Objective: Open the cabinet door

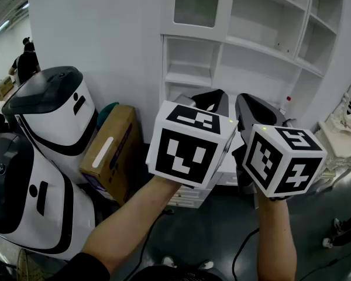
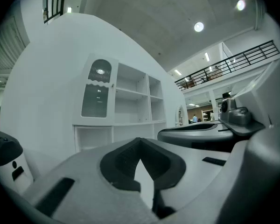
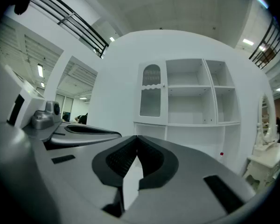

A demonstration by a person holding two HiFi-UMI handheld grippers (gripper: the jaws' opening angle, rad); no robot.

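At the far left stand two white machines (image 1: 44, 133) with black panels, and just right of them a brown cardboard box (image 1: 112, 150) leans at the foot of the white wall. In the head view both forearms reach forward, side by side in the near middle. The left gripper (image 2: 140, 146) carries its marker cube (image 1: 190, 145) on top. Its jaws are closed together, the tips touch, and nothing is held between them. The right gripper (image 3: 136, 141), with its own marker cube (image 1: 284, 160), is just beside it. Its jaws are also closed tip to tip and hold nothing. Both grippers point about level toward the white cabinet (image 1: 263, 50), which stands against the wall on the far side, well apart from them. The cabinet door (image 1: 197, 3), a framed pane with an arched top, is in the upper left part of the cabinet and it is closed. To the right of the door are open shelves. At the far right edge stands a white ornate table (image 1: 342, 134).
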